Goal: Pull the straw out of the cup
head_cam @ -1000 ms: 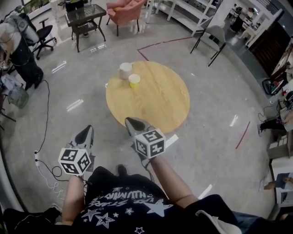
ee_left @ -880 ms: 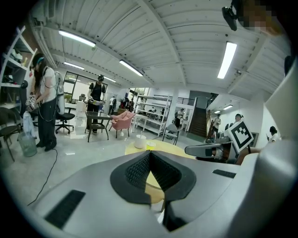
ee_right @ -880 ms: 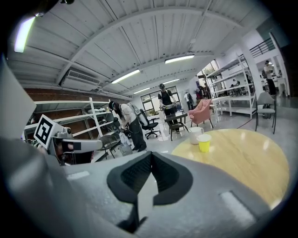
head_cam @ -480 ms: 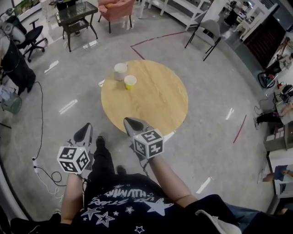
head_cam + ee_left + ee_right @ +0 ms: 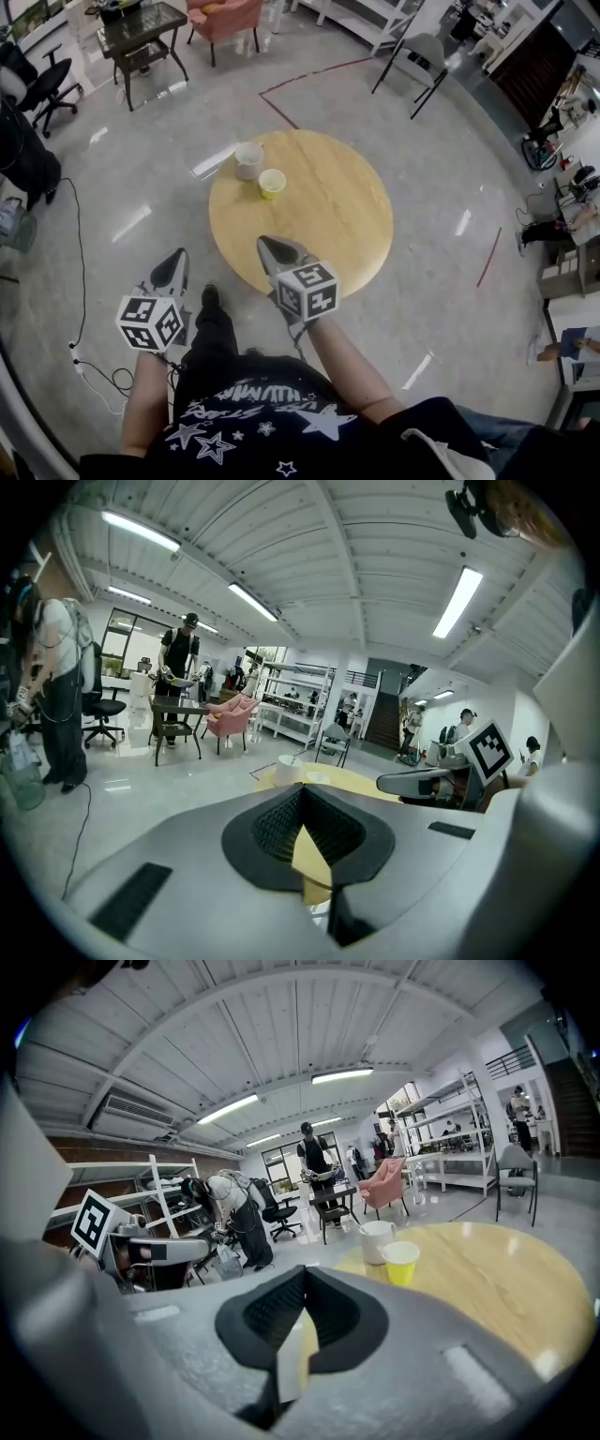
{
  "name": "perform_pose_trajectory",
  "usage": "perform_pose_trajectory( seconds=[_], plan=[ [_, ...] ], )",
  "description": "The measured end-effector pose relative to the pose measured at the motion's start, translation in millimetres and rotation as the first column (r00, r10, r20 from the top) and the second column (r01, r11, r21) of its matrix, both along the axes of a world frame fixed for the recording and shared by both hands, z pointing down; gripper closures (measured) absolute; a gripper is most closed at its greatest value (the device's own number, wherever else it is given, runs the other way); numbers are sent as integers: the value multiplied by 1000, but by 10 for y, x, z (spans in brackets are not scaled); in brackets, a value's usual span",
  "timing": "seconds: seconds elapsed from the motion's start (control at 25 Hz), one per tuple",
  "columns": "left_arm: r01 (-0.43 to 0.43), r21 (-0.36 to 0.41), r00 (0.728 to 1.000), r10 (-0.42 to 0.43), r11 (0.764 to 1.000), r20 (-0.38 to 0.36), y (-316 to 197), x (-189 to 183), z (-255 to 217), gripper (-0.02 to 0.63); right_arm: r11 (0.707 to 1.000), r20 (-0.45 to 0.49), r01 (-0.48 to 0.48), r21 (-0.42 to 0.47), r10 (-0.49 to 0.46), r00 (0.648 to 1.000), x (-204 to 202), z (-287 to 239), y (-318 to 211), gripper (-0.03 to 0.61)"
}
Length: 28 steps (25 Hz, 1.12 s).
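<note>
A white cup (image 5: 248, 160) and a yellow cup (image 5: 273, 183) stand together at the far left of the round wooden table (image 5: 328, 225). In the right gripper view a thin straw (image 5: 359, 1225) leans out of the white cup (image 5: 377, 1241), beside the yellow cup (image 5: 401, 1262). My left gripper (image 5: 176, 259) is shut and empty, over the floor short of the table. My right gripper (image 5: 266, 245) is shut and empty, its tip just over the table's near edge. Both point toward the cups, well short of them. The left gripper view shows the white cup (image 5: 289, 766) far ahead.
A grey chair (image 5: 420, 56) stands beyond the table, a glass side table (image 5: 136, 28) and pink armchair (image 5: 220, 14) at the back left. A cable (image 5: 80, 281) runs across the floor on the left. A person (image 5: 56, 686) stands far left. Red tape lines mark the floor.
Both grippers have moved forward toward the table, still shut. The right tip, earlier over the floor, now reaches the table's near edge. The cups have not moved.
</note>
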<state>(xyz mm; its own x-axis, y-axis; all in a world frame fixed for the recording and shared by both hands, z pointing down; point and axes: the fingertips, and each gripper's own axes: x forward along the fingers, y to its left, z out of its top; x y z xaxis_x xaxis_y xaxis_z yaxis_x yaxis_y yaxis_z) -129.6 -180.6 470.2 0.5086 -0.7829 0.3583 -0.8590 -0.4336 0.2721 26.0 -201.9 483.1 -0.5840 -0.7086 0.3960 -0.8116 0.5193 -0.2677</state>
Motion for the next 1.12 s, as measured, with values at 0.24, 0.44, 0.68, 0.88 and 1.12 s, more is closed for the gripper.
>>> perform_pose_trajectory(
  seconds=[0.24,0.44,0.68,0.88,1.12],
  plan=[
    [-43,-21,999,42,999,-8,-561,-162,95,607,999,-27,-42,-3,42,999,-156,89,-501,579],
    [-99,-35,995,99,994,-17,-1026,-173,102,607,997,-45,-79,-4,79,996,-227,41,-886,579],
    [-168,-40,986,167,985,-28,-1418,-155,150,609,992,-63,-127,-7,126,990,-264,62,-1212,578],
    [-191,-47,981,189,980,-46,-1670,-223,171,607,988,-77,-156,-5,155,985,-362,87,-1452,578],
    [-235,-46,971,234,971,-41,-1934,-311,166,607,983,-103,-185,4,184,977,-516,62,-1700,578]
  ],
)
